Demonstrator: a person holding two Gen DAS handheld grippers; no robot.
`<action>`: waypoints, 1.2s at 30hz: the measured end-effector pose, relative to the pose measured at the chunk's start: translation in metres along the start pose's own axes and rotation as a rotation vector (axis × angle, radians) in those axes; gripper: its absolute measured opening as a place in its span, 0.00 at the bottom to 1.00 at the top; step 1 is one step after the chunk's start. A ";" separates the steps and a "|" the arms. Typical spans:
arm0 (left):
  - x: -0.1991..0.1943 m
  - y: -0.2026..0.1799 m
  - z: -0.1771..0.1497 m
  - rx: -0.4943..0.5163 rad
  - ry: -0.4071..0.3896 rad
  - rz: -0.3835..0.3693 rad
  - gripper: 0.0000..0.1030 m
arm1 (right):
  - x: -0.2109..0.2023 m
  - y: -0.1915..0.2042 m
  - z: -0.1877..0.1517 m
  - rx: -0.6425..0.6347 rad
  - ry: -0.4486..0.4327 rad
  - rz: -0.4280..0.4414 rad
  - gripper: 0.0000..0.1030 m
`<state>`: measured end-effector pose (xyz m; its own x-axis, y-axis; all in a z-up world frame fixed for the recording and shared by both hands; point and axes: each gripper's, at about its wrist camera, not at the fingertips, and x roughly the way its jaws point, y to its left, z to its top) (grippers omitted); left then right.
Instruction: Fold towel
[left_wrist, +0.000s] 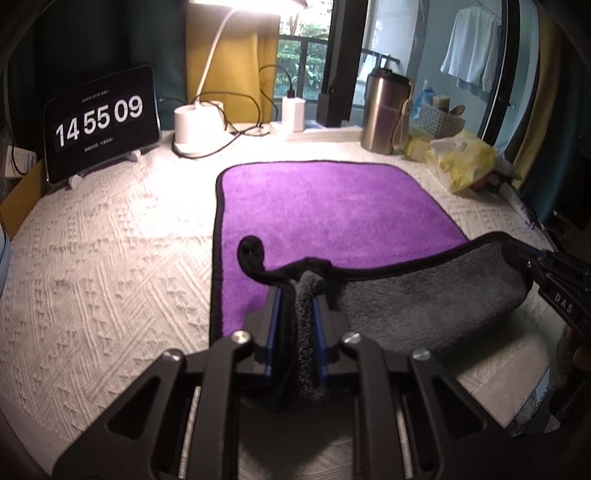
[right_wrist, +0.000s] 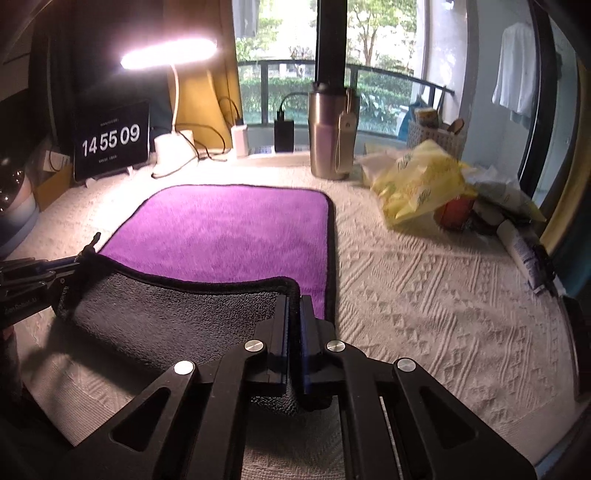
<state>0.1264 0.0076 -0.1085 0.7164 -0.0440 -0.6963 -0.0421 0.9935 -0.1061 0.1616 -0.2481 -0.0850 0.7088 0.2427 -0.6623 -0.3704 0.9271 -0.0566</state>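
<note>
My left claw (left_wrist: 297, 295) is pinched tight on the near left corner of the towel (left_wrist: 332, 210), grey pile bunched thick between my two blue-padded fingers (left_wrist: 274, 314). A black hanging loop (left_wrist: 251, 251) curls up just past the tips. My right claw (right_wrist: 294, 302) is clamped the same way on the near right corner, its pads nearly together with the black-bound hem squeezed between them.

The towel lies on the white textured cloth (left_wrist: 110, 240) that covers the desk, roughly mid-desk, purple face up over its far part. The near edge is lifted and turned over toward the far side, so the grey underside (right_wrist: 166, 310) shows as a rolled band running between my two claws. The far edge and both far corners lie flat on the cloth, short of the things along the back edge.

Along that back edge, toward the left, a tablet (left_wrist: 101, 123) leans on its stand and reads 14 55 09. Beside it sits the white base of a lit lamp (right_wrist: 168, 59), with black cables looping past a white charger (left_wrist: 293, 114). Farther right stands a steel tumbler (right_wrist: 332, 136), and near the right edge a yellow bag (right_wrist: 417, 184) lies crumpled with other wrappers and a white tube (right_wrist: 521, 251).
</note>
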 end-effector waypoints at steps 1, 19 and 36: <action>-0.002 0.000 0.002 -0.001 -0.007 -0.003 0.16 | -0.002 0.001 0.002 -0.003 -0.007 -0.001 0.06; -0.034 -0.007 0.034 0.034 -0.156 -0.006 0.16 | -0.028 0.004 0.032 -0.024 -0.136 -0.044 0.06; -0.040 -0.001 0.061 0.049 -0.237 0.034 0.17 | -0.027 -0.002 0.058 -0.028 -0.184 -0.093 0.06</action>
<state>0.1404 0.0144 -0.0367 0.8587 0.0097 -0.5124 -0.0391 0.9981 -0.0466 0.1784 -0.2397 -0.0236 0.8376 0.2071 -0.5054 -0.3131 0.9403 -0.1336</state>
